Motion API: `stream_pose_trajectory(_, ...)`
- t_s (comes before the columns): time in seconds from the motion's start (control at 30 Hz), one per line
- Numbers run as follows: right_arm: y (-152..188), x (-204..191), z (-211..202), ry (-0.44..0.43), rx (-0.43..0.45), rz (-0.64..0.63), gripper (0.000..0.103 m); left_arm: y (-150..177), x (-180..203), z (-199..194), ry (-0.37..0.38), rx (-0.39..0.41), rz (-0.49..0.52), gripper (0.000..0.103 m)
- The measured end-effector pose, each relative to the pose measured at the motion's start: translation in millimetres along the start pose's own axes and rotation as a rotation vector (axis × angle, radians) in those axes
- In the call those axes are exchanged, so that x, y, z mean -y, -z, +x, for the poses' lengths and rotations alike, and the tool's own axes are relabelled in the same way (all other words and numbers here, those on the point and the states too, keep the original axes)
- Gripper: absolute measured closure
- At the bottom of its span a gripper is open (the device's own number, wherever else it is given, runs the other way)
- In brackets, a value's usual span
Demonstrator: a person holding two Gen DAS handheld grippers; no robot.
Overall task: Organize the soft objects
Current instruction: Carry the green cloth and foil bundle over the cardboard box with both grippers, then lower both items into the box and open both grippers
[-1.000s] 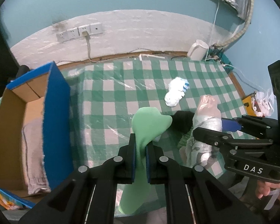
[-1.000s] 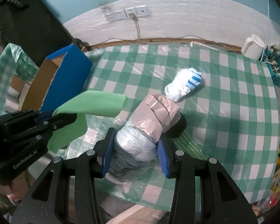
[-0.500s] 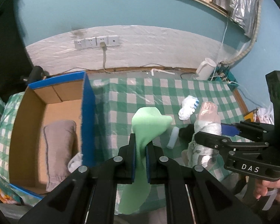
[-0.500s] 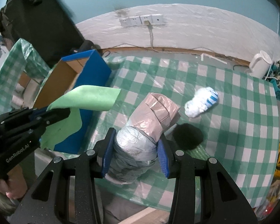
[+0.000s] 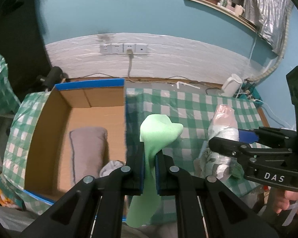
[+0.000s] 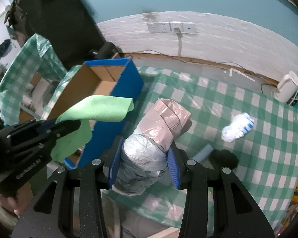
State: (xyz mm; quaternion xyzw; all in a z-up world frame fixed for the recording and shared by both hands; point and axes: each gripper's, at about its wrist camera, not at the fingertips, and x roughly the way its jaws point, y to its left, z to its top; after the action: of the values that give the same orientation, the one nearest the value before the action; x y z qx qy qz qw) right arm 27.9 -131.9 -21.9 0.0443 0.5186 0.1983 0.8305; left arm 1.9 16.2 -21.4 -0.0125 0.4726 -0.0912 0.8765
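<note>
Now both loads ride higher and nearer the box.

Since a second ago the cardboard box [image 5: 55, 134] has swung into fuller view at nine o'clock. The left gripper [image 5: 149, 162] pinches the green cloth [image 5: 157, 136]; the right gripper [image 6: 144, 168] clamps the plastic-wrapped bundle [image 6: 149, 136]. Dropping both in looks next.

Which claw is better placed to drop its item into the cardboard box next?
Left. The left claw holds the green cloth right beside the cardboard box; the right claw grips the wrapped bundle farther away.

White kettle [image 5: 232, 85] beside wall sockets [image 5: 124, 49] (one plugged).
</note>
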Motion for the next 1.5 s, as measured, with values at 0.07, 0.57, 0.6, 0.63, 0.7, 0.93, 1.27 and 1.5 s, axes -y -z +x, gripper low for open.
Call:
stream_pose_trajectory(0.07, -4, -9, 1, -0.007, 0.001, -0.012, 0.061, 0, -7, -2, -0.006, 0.005, -0.013, 0.094)
stream_pose_trajectory(0.57, -30, -74, 28, -0.044, -0.026, -0.089, 0.061, 6, -72, -11, -0.067, 0.019, -0.121, 0.094)
stream_pose_trajectory(0.6, -32, -80, 32, -0.046, -0.028, -0.094, 0.061, 6, -76, -12, -0.067, 0.019, -0.128, 0.094)
stream_pose_trajectory(0.63, -33, -83, 34, -0.048, -0.029, -0.098, 0.061, 7, -80, -12, -0.067, 0.020, -0.136, 0.094)
stream_pose_trajectory(0.7, -37, -92, 41, -0.054, -0.037, -0.110, 0.061, 8, -89, -12, -0.078, 0.018, -0.154, 0.094)
stream_pose_trajectory(0.93, -41, -116, 65, -0.062, -0.070, -0.140, 0.061, 15, -115, -10, -0.129, 0.007, -0.198, 0.094)
stream_pose_trajectory(1.27, -39, -137, 102, -0.074, -0.131, -0.175, 0.056, 25, -140, 6, -0.181, -0.056, -0.246, 0.072)
stream_pose_trajectory(1.5, -43, -136, 99, -0.042, -0.097, -0.151, 0.034, 28, -152, 4, -0.203, -0.036, -0.281, 0.048)
